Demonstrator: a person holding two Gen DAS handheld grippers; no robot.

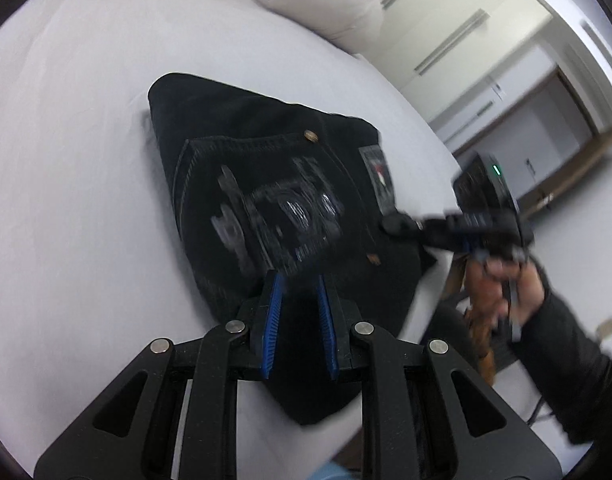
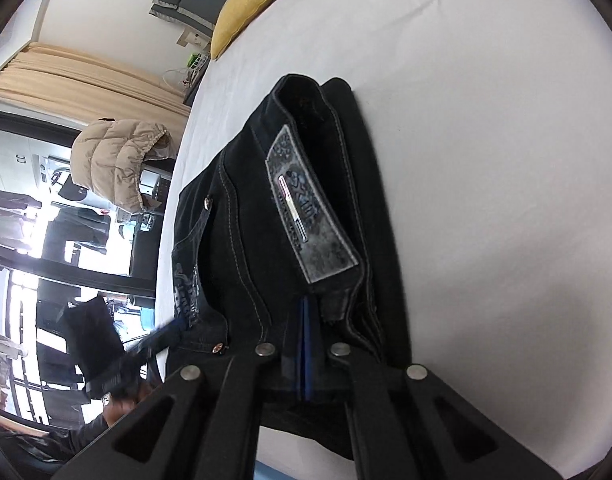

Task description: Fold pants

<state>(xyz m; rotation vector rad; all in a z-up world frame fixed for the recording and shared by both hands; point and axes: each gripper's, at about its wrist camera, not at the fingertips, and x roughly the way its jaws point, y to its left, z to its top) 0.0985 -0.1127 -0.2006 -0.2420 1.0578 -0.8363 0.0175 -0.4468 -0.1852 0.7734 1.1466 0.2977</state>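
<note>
Black jeans (image 1: pixel 289 184) lie folded in a compact stack on a white bed, back pocket with pale stitching and a grey waist patch (image 1: pixel 380 178) facing up. My left gripper (image 1: pixel 299 280) is open, its blue pads over the stack's near edge, holding nothing. My right gripper (image 1: pixel 394 224) reaches in from the right at the waistband edge. In the right wrist view the jeans (image 2: pixel 289 208) show the patch (image 2: pixel 310 216), and my right gripper (image 2: pixel 303 304) has its blue pads pressed together against the waistband; whether cloth is pinched between them is unclear.
The white bed sheet (image 1: pixel 73 168) surrounds the jeans. A yellow cushion (image 2: pixel 245 8) and a beige quilted item (image 1: pixel 318 4) lie at the far side. A beige puffer jacket (image 2: pixel 113 160) hangs beyond the bed edge. The floor drops off at the right.
</note>
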